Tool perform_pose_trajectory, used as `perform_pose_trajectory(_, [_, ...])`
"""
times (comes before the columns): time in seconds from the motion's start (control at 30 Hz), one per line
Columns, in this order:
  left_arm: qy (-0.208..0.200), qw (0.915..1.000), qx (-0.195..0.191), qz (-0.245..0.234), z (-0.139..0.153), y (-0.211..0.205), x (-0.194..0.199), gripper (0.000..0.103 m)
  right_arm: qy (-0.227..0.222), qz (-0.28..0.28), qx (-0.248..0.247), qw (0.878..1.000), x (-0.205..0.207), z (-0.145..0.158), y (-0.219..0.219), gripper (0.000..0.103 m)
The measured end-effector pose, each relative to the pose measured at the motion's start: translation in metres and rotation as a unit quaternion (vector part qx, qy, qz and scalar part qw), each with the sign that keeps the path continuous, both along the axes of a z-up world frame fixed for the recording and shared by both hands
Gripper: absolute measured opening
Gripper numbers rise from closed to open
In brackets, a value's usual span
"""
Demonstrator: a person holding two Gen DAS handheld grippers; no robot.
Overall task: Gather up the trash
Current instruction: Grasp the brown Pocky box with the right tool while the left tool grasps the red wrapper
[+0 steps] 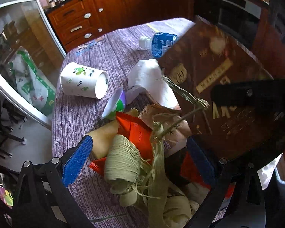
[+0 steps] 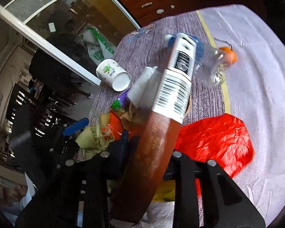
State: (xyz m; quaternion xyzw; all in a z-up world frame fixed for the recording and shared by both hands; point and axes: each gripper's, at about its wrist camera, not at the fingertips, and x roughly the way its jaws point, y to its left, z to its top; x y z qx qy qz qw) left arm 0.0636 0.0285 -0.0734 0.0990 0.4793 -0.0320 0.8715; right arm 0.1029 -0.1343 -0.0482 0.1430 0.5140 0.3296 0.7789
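A heap of trash lies on the purple-grey tablecloth: a roll of pale raffia, a red wrapper, a white tissue and a small purple-and-green cup. My left gripper is open, its blue pads either side of the raffia and wrapper. My right gripper is shut on a flat brown box with a barcode label; the box hangs over the heap's right side. A white paper cup lies on its side, and a blue-labelled water bottle lies behind it.
A red plastic bag lies on the white cloth to the right. An orange object sits by the bottle's base. The table's edge drops off at the left toward a glass door. Wooden cabinets stand behind.
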Motion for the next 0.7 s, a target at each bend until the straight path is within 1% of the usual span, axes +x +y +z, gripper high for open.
perform_pose_trajectory(0.07, [-0.003, 1.0, -0.007, 0.003, 0.007, 0.003, -0.005, 0.099, -0.013, -0.009, 0.001, 1.0, -0.002, 0.013, -0.005, 0.021])
perform_pose_trajectory(0.13, [-0.008, 0.9999, -0.011, 0.005, 0.014, 0.006, -0.009, 0.099, -0.023, -0.02, 0.012, 0.999, -0.004, 0.027, -0.016, 0.02])
perform_pose_trajectory(0.23, [-0.019, 0.9995, -0.027, 0.002, 0.031, 0.007, -0.017, 0.099, -0.053, -0.037, 0.011, 0.998, -0.011, 0.052, -0.034, 0.019])
perform_pose_trajectory(0.33, [-0.023, 0.9986, -0.038, -0.028, 0.044, -0.009, -0.022, 0.099, -0.094, -0.063, -0.019, 0.993, -0.017, 0.07, -0.053, 0.019])
perform_pose_trajectory(0.37, [-0.021, 0.998, -0.039, -0.046, 0.046, -0.02, -0.021, 0.099, -0.101, -0.071, -0.027, 0.992, -0.019, 0.074, -0.059, 0.019])
perform_pose_trajectory(0.43, [-0.014, 0.9965, -0.037, -0.074, 0.048, -0.039, -0.019, 0.099, -0.103, -0.09, -0.034, 0.99, -0.021, 0.075, -0.078, 0.019])
perform_pose_trajectory(0.47, [-0.002, 0.9948, -0.035, -0.096, 0.046, -0.054, -0.015, 0.099, -0.106, -0.103, -0.042, 0.988, -0.023, 0.075, -0.088, 0.019])
perform_pose_trajectory(0.5, [0.004, 0.9937, -0.031, -0.108, 0.044, -0.064, -0.013, 0.098, -0.105, -0.109, -0.046, 0.987, -0.022, 0.072, -0.094, 0.019])
perform_pose_trajectory(0.57, [0.026, 0.9895, -0.023, -0.14, 0.035, -0.085, -0.006, 0.095, -0.097, -0.123, -0.047, 0.987, -0.025, 0.064, -0.108, 0.019])
perform_pose_trajectory(0.63, [0.049, 0.9864, -0.01, -0.157, 0.027, -0.101, 0.007, 0.094, -0.093, -0.133, -0.047, 0.986, -0.027, 0.061, -0.118, 0.019])
perform_pose_trajectory(0.7, [0.068, 0.9845, -0.007, -0.161, 0.019, -0.108, 0.019, 0.094, -0.089, -0.142, -0.046, 0.985, -0.029, 0.055, -0.129, 0.019])
